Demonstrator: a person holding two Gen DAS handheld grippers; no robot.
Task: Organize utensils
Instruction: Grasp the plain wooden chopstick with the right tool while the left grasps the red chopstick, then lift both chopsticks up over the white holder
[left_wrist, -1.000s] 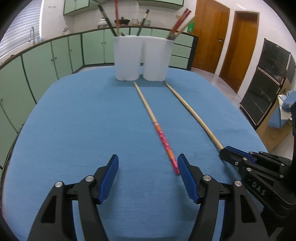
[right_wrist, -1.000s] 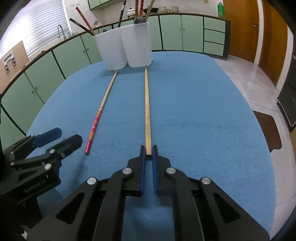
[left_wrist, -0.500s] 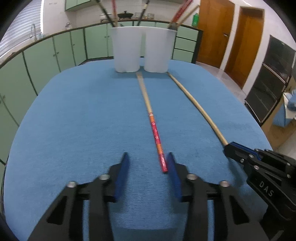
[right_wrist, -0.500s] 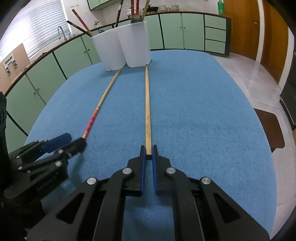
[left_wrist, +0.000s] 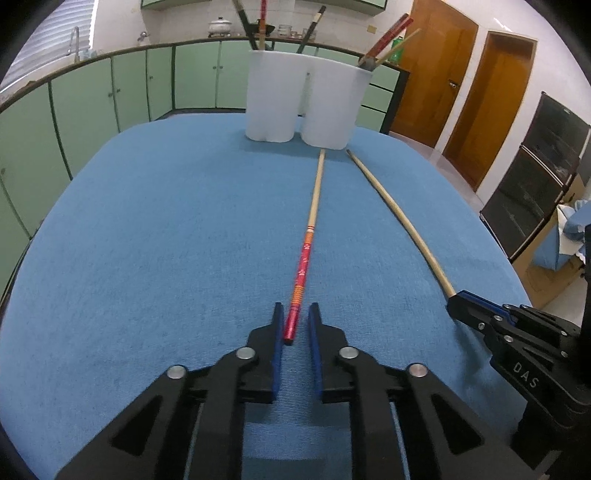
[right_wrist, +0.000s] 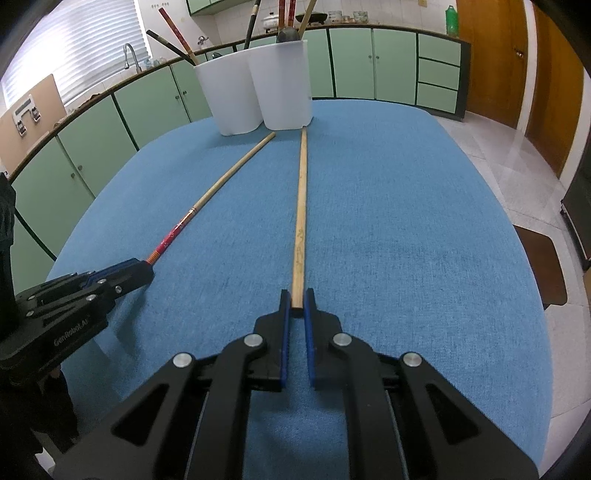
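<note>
Left wrist view: left gripper (left_wrist: 294, 325) low over blue tablecloth (left_wrist: 147, 240), jaws just been closing, now narrow around the red end of the red-handled chopstick (left_wrist: 300, 275); thin gaps visible on both sides of the stick, so not yet pinched. Stick flat on the cloth, bare wooden tip reaching to the foot of the white holder (left_wrist: 304, 99), a 2-cup container already bristling with upright utensils. Second stick, plain chopstick (left_wrist: 399, 218), lying to the right, its near end inside the right gripper (left_wrist: 456, 301) at frame edge. Right wrist view: right gripper (right_wrist: 296, 304) pressed together on the near end of the plain chopstick (right_wrist: 300, 221), pads tight to the wood, stick flat on the tablecloth (right_wrist: 406, 240) and running straight to the base of the white holder (right_wrist: 258, 92). Left gripper (right_wrist: 142, 271) seen at left edge, nose at the red end of the red-handled chopstick (right_wrist: 175, 232); contact unclear from this angle. Step in hand, as judged: finish the pinch on the left, then lift both. For a clean job: close fully before raising, keep the stick centred between the pads, avoid dragging the tip into the holder's base, raise the far tip above the rim before tilting upright, lower into a cup with room among the utensils already standing.
</note>
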